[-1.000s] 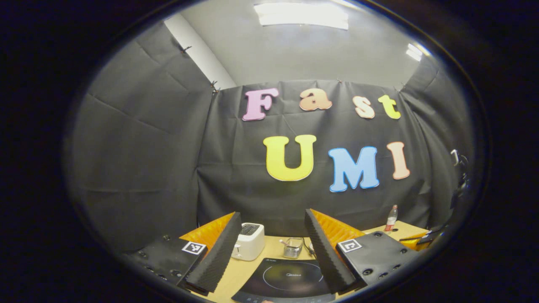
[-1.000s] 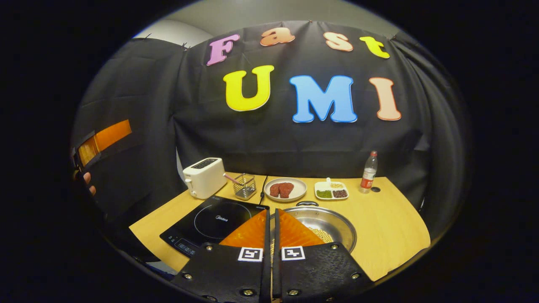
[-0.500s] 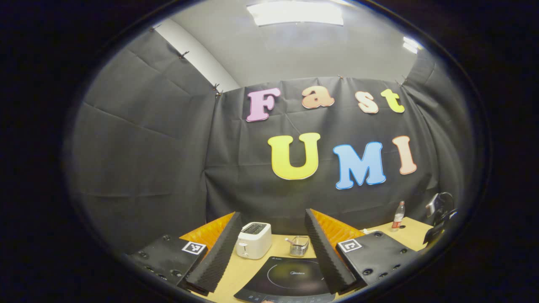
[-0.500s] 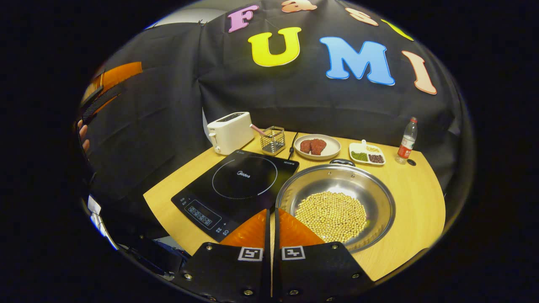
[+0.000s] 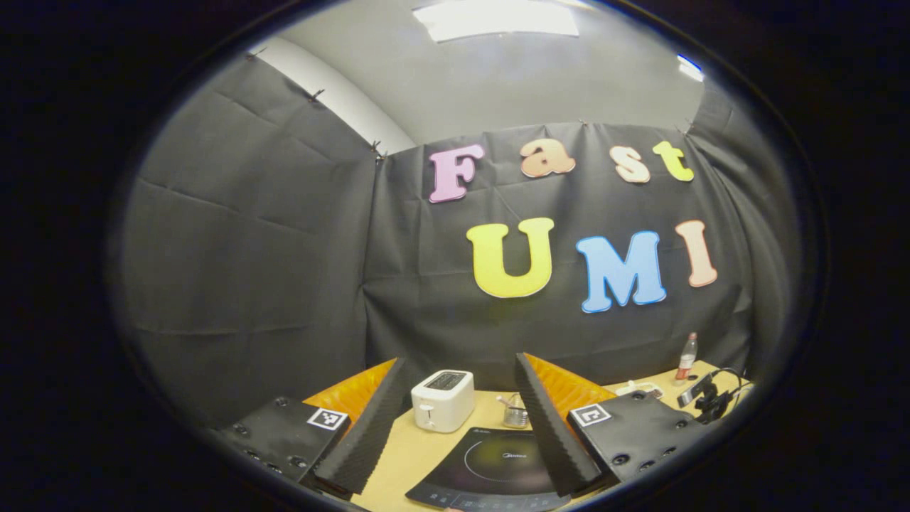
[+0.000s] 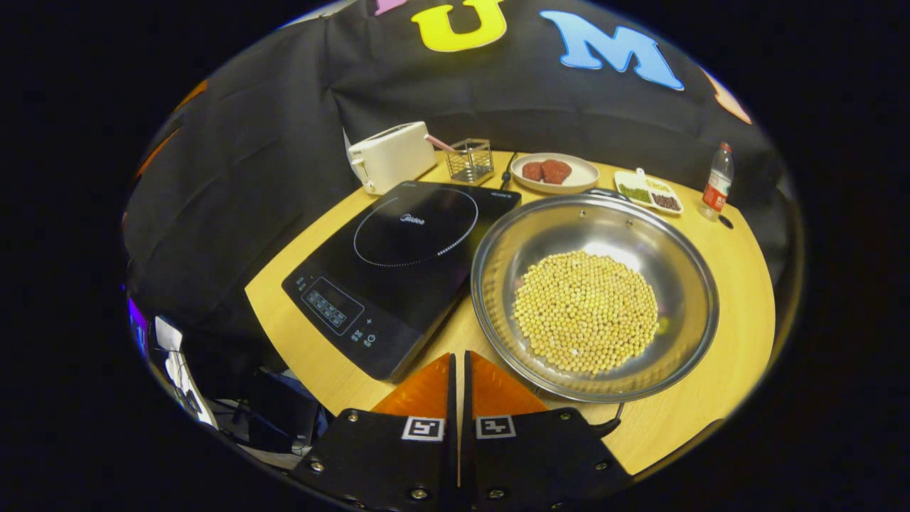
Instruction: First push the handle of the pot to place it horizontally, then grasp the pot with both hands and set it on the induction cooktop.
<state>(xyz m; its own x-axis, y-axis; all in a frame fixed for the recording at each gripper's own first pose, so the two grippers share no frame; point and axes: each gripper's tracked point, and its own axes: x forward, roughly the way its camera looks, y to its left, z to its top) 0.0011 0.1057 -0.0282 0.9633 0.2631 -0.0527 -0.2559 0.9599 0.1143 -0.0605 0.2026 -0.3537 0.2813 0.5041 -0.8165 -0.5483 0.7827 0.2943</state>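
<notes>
A wide steel pot (image 6: 547, 238) holding soybeans (image 6: 584, 313) sits on the wooden table (image 6: 739, 284), just right of the black induction cooktop (image 6: 405, 256). One dark handle (image 6: 604, 192) shows at the pot's far rim. The other handle (image 6: 606, 427) pokes out at the near rim, beside my right gripper (image 6: 458, 355). That gripper is shut with nothing in it and hovers over the table's near edge, left of the near handle. My left gripper (image 5: 460, 360) is open and held high, facing the booth wall, with the cooktop (image 5: 498, 462) below and between its fingers.
Along the table's back stand a white toaster (image 6: 387, 162), a wire basket (image 6: 473, 160), a plate of meat (image 6: 554, 173), a divided dish (image 6: 650, 193) and a bottle (image 6: 716, 186). The toaster (image 5: 443, 400) and bottle (image 5: 686, 354) also appear in the left gripper view.
My right gripper has tipped downward and come closer over the pot's near rim, staying shut. My left gripper has turned slightly left and stays open.
</notes>
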